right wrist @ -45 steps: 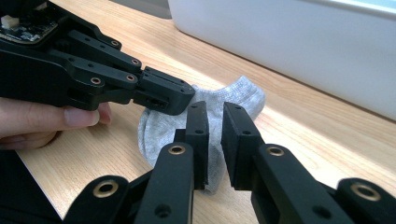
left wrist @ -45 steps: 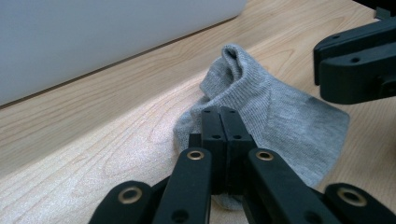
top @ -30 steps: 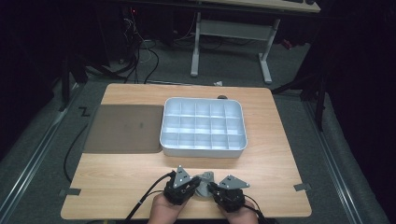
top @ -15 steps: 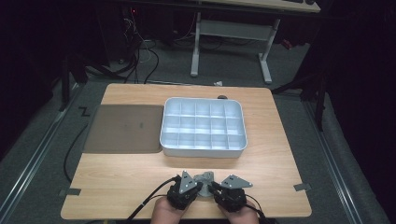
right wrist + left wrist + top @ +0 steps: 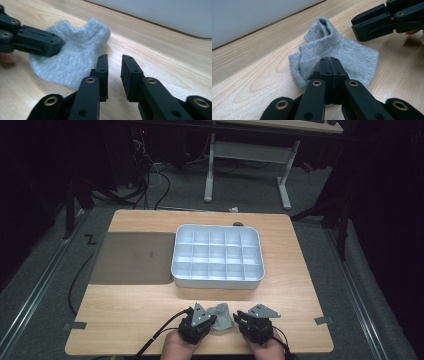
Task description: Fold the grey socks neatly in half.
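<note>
One grey sock (image 5: 332,53), knit, crumpled, low at centre of the high view, on the wooden surface (image 5: 130,305). Cuff opening up and away toward the tray (image 5: 218,256); long axis unclear. Left hand-held gripper (image 5: 329,65) clamped on sock's near edge, jaws together. Right hand-held gripper (image 5: 114,67) slightly parted, empty, just beside the sock.

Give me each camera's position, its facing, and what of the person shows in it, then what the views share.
High view: above the near table edge, looking forward and down; both hands, left gripper, right gripper, divided tray.
Left gripper view: on the left gripper, looking along shut jaws over the grey sock.
Right gripper view: on the right gripper, jaws apart beside the sock.
Shared: sock, wooden table, and each gripper view shows the other gripper.
</note>
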Available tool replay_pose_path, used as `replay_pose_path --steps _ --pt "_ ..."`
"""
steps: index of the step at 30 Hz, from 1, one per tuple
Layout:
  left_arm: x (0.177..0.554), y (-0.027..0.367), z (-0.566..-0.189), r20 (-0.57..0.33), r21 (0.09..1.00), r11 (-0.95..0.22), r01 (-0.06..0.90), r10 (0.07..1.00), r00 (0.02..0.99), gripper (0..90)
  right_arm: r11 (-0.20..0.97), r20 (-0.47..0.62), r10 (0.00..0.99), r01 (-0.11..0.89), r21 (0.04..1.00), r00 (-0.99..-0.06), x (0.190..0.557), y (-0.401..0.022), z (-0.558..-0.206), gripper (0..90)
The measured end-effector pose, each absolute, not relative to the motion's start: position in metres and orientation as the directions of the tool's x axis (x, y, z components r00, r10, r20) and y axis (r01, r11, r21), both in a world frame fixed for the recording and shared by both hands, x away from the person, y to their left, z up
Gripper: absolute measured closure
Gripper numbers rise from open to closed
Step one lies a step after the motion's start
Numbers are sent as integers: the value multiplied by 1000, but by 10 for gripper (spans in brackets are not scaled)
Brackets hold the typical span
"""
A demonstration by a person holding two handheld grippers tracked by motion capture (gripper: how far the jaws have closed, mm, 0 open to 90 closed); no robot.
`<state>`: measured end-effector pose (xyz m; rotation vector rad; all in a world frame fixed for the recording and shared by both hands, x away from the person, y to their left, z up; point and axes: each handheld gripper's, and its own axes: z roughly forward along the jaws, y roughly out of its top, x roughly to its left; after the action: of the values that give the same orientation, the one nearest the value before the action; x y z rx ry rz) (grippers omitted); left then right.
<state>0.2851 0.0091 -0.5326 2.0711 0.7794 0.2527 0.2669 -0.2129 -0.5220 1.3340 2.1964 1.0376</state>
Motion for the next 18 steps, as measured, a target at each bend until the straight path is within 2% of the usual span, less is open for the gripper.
replay_pose_path --steps 4,7,10,15,18 --pt "285 9 -533 -104 802 -413 432 616 781 900 256 89 873 606 753 -479 267 -214 -523 784" --pt "284 9 -533 -101 802 -415 431 616 781 900 221 151 857 615 757 -493 268 -215 -520 671" --pt "284 8 -533 -101 801 -415 431 616 781 900 203 198 842 633 747 -502 267 -208 -521 623" --pt "284 8 -533 -97 801 -417 429 617 781 900 206 216 845 671 712 -489 269 -199 -530 602" --pt "283 8 -533 -95 801 -418 428 617 781 900 204 227 842 679 705 -489 269 -197 -529 618"
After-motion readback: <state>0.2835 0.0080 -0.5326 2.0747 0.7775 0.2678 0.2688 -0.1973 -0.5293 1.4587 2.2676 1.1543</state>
